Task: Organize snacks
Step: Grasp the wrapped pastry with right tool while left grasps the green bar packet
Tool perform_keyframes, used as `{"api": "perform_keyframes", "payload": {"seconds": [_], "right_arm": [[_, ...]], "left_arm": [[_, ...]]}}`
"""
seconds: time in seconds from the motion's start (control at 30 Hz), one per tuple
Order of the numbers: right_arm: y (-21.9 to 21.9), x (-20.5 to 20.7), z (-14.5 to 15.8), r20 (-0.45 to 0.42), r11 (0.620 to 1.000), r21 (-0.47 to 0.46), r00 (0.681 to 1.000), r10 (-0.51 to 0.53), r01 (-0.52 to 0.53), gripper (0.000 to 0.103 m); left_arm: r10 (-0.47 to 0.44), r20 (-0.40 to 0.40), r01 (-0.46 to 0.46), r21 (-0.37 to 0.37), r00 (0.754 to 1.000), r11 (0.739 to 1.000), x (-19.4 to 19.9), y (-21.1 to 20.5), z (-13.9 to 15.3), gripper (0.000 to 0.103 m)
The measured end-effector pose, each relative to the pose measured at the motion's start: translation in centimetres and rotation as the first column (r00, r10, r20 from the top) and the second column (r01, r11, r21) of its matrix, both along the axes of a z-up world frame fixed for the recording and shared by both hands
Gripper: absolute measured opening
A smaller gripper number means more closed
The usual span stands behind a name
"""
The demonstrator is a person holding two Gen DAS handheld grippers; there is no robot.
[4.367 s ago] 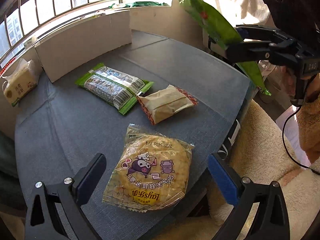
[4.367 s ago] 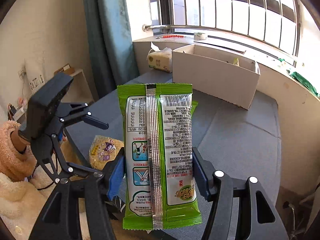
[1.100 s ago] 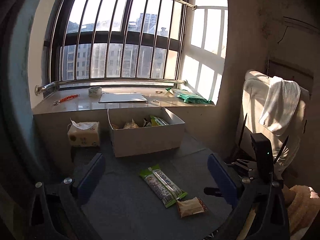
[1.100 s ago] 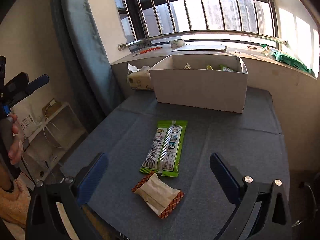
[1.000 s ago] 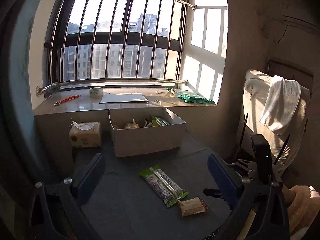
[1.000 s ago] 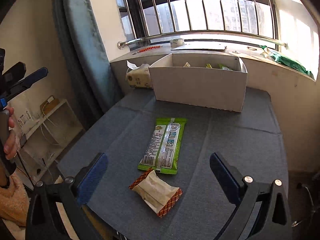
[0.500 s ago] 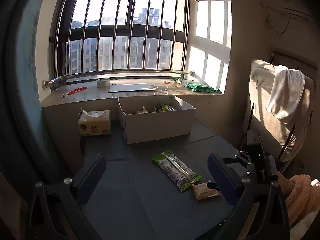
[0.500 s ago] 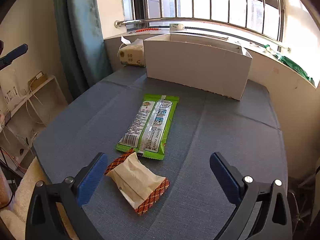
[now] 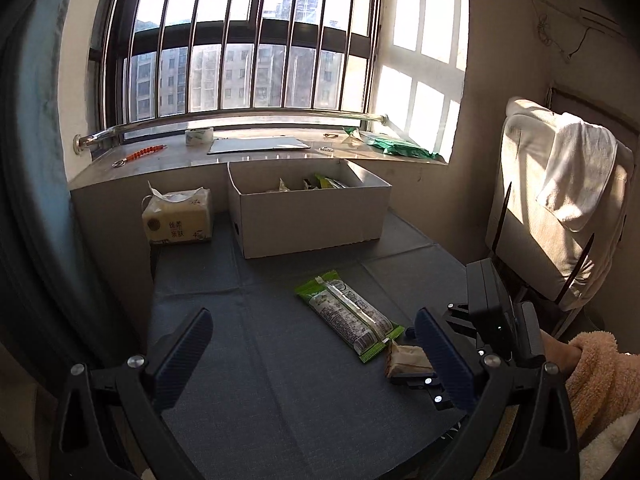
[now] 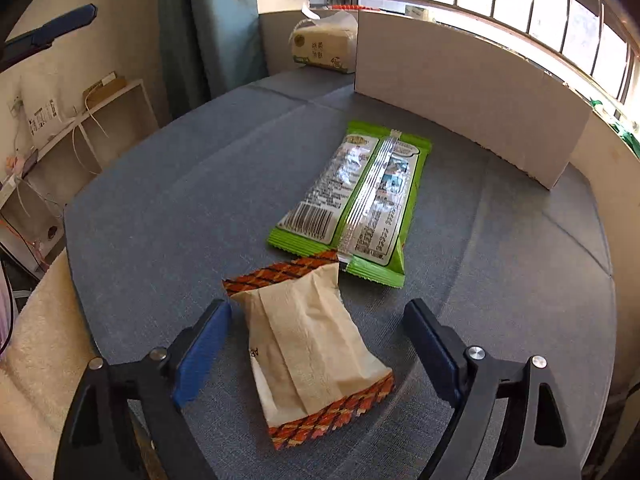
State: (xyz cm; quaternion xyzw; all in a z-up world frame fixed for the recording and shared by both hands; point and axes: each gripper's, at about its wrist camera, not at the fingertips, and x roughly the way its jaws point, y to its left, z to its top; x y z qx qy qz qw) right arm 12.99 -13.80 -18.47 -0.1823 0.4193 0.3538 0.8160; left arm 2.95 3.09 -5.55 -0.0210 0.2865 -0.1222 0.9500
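Note:
A beige snack packet with orange checked ends (image 10: 312, 344) lies on the grey table (image 10: 160, 208). My right gripper (image 10: 316, 344) is open and low, with one finger on each side of the packet. A long green snack packet (image 10: 356, 200) lies just beyond it. In the left wrist view both packets show, the green packet (image 9: 348, 316) and the beige packet (image 9: 406, 358), with the right gripper around the beige one. My left gripper (image 9: 316, 348) is open and empty, held high over the near table. A white cardboard box (image 9: 312, 212) holding several snacks stands at the back.
A tissue pack (image 9: 178, 218) stands left of the box. The windowsill (image 9: 256, 152) behind holds tape and papers. A chair with a white towel (image 9: 560, 208) stands at the right. A white shelf (image 10: 80, 120) stands left of the table.
My right gripper has come down and forward until its open fingers straddle the beige packet. My left gripper has drifted back and left. The green packet that the right gripper held earlier is gone from it.

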Motion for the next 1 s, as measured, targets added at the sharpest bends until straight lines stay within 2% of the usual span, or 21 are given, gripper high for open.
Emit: {"api": "perform_keyframes", "payload": {"seconds": [0.07, 0.13, 0.2, 0.3, 0.47, 0.53, 0.6, 0.73, 0.9, 0.93, 1.0], "right_arm": [[-0.6, 0.5, 0.3, -0.025, 1.000, 0.006, 1.000, -0.002, 0.002, 0.048], [-1.0, 0.7, 0.5, -0.068, 0.999, 0.035, 0.998, 0.017, -0.014, 0.048], [-1.1, 0.1, 0.5, -0.058, 0.999, 0.028, 0.998, 0.032, -0.030, 0.048], [-2.0, -0.8, 1.4, -0.047, 0.997, 0.079, 0.999, 0.001, 0.003, 0.048], [-4.7, -1.7, 3.8, 0.033, 0.984, 0.124, 0.990, -0.134, 0.129, 0.048], [-6.1, -1.9, 4.3, 0.058, 0.974, 0.118, 0.978, -0.203, 0.195, 0.048], [-7.8, -2.2, 4.6, 0.083, 0.959, 0.109, 0.959, -0.272, 0.262, 0.048], [-10.6, -2.4, 4.9, 0.057, 0.922, 0.155, 0.929, -0.367, 0.355, 0.048], [-13.0, -3.4, 5.7, 0.057, 0.899, 0.191, 0.910, -0.410, 0.393, 0.048], [-13.2, -3.5, 5.8, 0.055, 0.896, 0.198, 0.909, -0.414, 0.397, 0.048], [-13.5, -3.4, 5.9, 0.052, 0.892, 0.208, 0.906, -0.419, 0.401, 0.048]], "left_arm": [[0.002, -0.014, -0.002, -0.002, 1.000, 1.000, 0.4, -0.1, -0.4, 0.103], [0.007, -0.031, -0.007, -0.009, 0.999, 1.000, 0.8, -0.3, -0.8, 0.103], [-0.001, -0.047, 0.000, -0.012, 0.999, 1.000, 1.2, -0.6, -1.1, 0.103], [-0.006, -0.076, 0.006, -0.001, 0.997, 1.000, 2.5, -1.5, -2.0, 0.103], [0.016, -0.207, -0.027, -0.053, 0.978, 0.998, 7.4, -4.2, -5.0, 0.103], [0.049, -0.277, -0.071, -0.070, 0.960, 0.995, 9.9, -5.7, -6.6, 0.103], [0.073, -0.308, -0.101, -0.076, 0.949, 0.992, 12.0, -7.4, -7.9, 0.103], [0.170, -0.385, -0.194, -0.024, 0.907, 0.981, 16.0, -10.1, -10.7, 0.103], [0.256, -0.426, -0.238, 0.096, 0.868, 0.967, 18.3, -12.0, -13.7, 0.103], [0.262, -0.431, -0.237, 0.112, 0.864, 0.965, 18.4, -12.2, -14.2, 0.103], [0.274, -0.405, -0.224, 0.166, 0.872, 0.960, 18.4, -12.7, -14.7, 0.103]]}}
